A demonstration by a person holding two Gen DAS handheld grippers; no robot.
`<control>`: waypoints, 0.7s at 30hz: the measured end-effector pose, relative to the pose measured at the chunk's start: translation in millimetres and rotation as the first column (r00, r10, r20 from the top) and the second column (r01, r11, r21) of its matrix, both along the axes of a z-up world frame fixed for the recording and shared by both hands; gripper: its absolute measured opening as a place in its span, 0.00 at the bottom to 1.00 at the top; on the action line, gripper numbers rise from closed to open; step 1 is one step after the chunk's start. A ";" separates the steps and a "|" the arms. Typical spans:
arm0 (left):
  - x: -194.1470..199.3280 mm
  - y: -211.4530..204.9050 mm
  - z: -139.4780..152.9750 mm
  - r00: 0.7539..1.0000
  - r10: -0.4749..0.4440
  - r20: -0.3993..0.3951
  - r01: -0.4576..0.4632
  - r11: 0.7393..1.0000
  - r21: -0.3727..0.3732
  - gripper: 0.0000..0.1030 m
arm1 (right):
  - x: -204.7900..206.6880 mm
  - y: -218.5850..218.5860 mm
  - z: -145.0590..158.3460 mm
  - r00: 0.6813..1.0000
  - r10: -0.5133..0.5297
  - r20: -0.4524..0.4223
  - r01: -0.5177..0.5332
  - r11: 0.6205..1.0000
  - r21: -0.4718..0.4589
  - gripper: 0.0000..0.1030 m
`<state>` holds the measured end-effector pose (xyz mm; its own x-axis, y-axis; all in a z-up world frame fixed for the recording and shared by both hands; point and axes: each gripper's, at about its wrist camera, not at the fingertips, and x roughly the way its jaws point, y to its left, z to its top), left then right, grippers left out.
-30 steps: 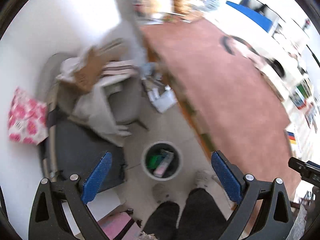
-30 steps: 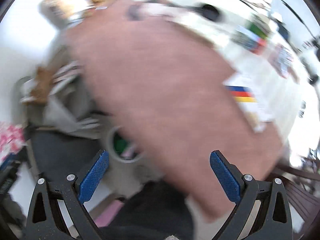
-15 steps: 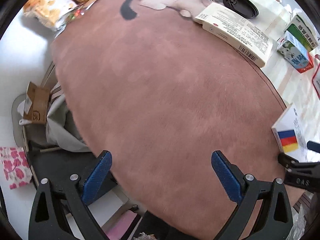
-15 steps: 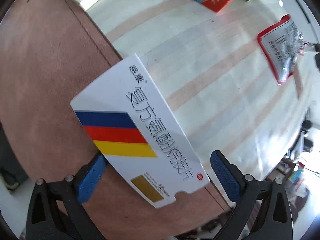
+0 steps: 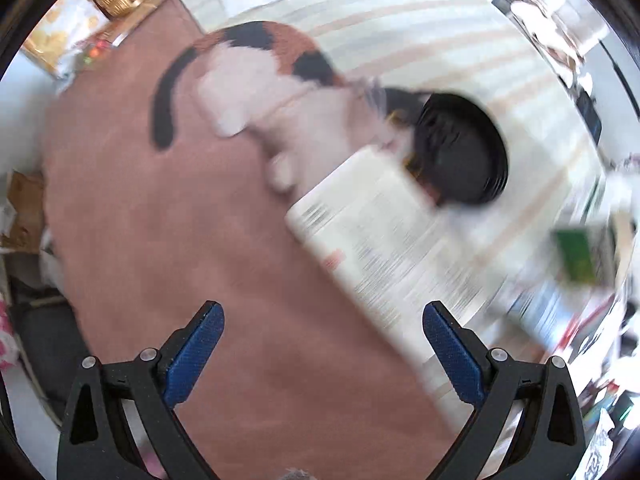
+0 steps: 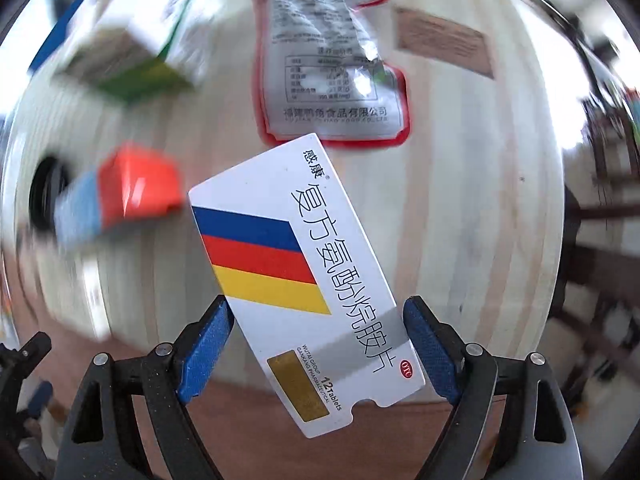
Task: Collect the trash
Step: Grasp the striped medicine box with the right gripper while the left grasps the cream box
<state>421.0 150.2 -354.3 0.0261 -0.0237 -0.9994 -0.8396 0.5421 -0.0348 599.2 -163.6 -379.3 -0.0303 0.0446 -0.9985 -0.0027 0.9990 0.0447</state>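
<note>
- The counter (image 6: pixel 460 200), pale striped wood, fills the space ahead of the right tool; a brown mat (image 5: pixel 180 240) with a calico cat print covers the part under the left tool.
- Ahead of the left tool (image 5: pixel 323 354) and to its right lies a large white printed box (image 5: pixel 384 240), blurred, with a black round lid (image 5: pixel 460 152) just beyond it.
- The left tool stands wide, with nothing between its blue pads.
- The right tool (image 6: pixel 316 350) grips a white medicine box (image 6: pixel 304 276) with blue, red and yellow stripes, a blue pad against each long edge; the box sticks out forward and tilts left.
- Beyond the box's far end lies a red-edged foil packet (image 6: pixel 332 68); to the tool's left are a blurred orange-and-blue carton (image 6: pixel 120 200) and, farther off, a green-and-white carton (image 6: pixel 148 40).
</note>
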 end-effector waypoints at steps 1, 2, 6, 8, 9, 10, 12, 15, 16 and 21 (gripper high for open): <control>8.9 3.9 -3.9 1.000 0.020 0.000 -0.020 1.000 -0.023 0.99 | 7.2 -2.0 0.0 1.000 -0.029 0.010 0.029 1.000 -0.004 0.83; 19.6 8.5 -10.8 0.999 0.049 -0.005 -0.049 0.997 -0.053 0.99 | 13.8 -3.0 -0.3 0.999 -0.045 0.018 0.045 0.999 -0.010 0.83; 43.0 13.4 -37.3 0.994 0.087 -0.067 -0.093 0.990 -0.102 0.98 | 33.2 -5.7 -2.5 0.997 -0.071 0.034 0.072 0.997 -0.032 0.83; 45.5 11.6 -48.7 0.991 0.081 -0.111 -0.091 0.992 -0.092 0.98 | 38.1 -6.3 -6.1 0.998 -0.053 0.025 0.054 0.998 -0.038 0.83; 44.7 10.0 -51.5 0.990 0.078 -0.115 -0.088 0.992 -0.091 0.98 | 39.8 -3.1 -8.3 0.999 -0.039 0.019 0.039 0.998 -0.039 0.83; 42.1 8.3 -52.9 0.991 0.080 -0.107 -0.090 0.991 -0.095 0.97 | 30.0 5.8 -9.2 0.999 -0.032 0.020 0.032 0.999 -0.037 0.83; 32.1 3.3 -51.5 0.994 0.075 -0.079 -0.082 0.992 -0.093 0.91 | 22.7 5.3 -8.1 1.000 -0.006 0.016 0.007 0.999 -0.033 0.83; 13.9 -13.8 -48.4 0.998 -0.033 -0.055 0.029 0.997 -0.073 0.88 | 10.0 13.9 -8.2 0.999 0.053 0.010 -0.052 0.998 -0.037 0.83; 6.3 -24.9 -47.9 0.993 -0.100 -0.057 0.096 0.993 -0.063 0.88 | 6.8 16.5 -12.0 0.998 0.068 0.006 -0.068 0.997 -0.037 0.83; -42.6 -83.0 -46.3 0.908 -0.409 -0.091 0.408 0.912 -0.037 0.87 | -11.8 20.1 -16.7 0.986 0.165 -0.037 -0.166 0.986 -0.027 0.82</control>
<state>378.4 67.2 -400.6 -0.0839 -0.0293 -0.9960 -0.5448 0.8383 0.0212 587.4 -143.5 -396.0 -0.0695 0.0066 -0.9976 -0.1669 0.9858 0.0182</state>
